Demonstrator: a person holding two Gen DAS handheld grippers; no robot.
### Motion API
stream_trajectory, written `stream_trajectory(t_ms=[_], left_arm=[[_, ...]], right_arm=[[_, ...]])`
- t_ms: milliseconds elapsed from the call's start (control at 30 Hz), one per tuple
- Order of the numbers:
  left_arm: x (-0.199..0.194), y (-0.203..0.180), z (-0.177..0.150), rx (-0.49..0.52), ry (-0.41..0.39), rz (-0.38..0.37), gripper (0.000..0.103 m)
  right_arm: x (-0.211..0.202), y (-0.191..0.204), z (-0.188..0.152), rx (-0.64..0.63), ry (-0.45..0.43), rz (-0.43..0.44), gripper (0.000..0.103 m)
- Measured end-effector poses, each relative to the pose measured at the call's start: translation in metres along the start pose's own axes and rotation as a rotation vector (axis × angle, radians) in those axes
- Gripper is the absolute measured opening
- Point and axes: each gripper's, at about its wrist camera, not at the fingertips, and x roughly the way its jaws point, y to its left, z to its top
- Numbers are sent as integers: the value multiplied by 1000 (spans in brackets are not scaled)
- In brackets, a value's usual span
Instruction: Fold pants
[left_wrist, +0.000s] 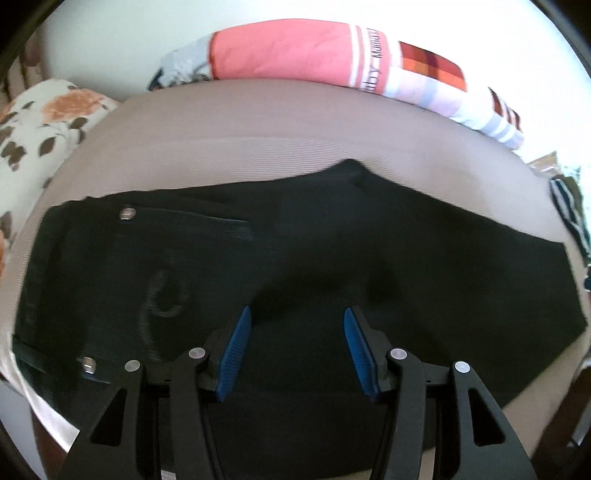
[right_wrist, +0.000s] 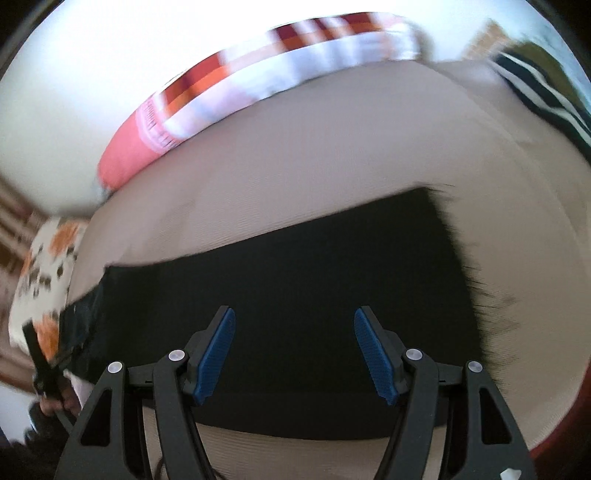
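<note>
Dark denim pants (left_wrist: 295, 251) lie flat on a beige bed surface (left_wrist: 258, 122), waist and rivets at the left, legs to the right. In the right wrist view the pants (right_wrist: 295, 266) show a frayed leg hem at the right. My left gripper (left_wrist: 297, 317) is open and empty, hovering over the middle of the pants. My right gripper (right_wrist: 293, 317) is open and empty, over the leg part. The right wrist view is blurred by motion.
A pink and plaid folded blanket (left_wrist: 314, 55) lies along the far edge of the bed. A floral pillow (left_wrist: 40, 125) is at the left. A striped cloth (right_wrist: 546, 92) lies at the far right.
</note>
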Motion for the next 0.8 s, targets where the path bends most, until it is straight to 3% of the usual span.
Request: stream_trajectory(t_ms=[233,300,400,567,800], left_arm=[[2,-44,9,46,24,-105,54],[3,-55,12,69,28,-111,54],[7,-71,16,97,43,-116,55],[16,-86,18,107,75,-133,55],[27,-99,16,127,108,-116,55]], right_arm=[[-6,-78,7,160,49,29,64],[-6,-95,8,191,48,22,60],[-3,-114,8,221,74,78,49],[1,-133,9,233,105,102,45],[11,-150,11,241,146,278,39]])
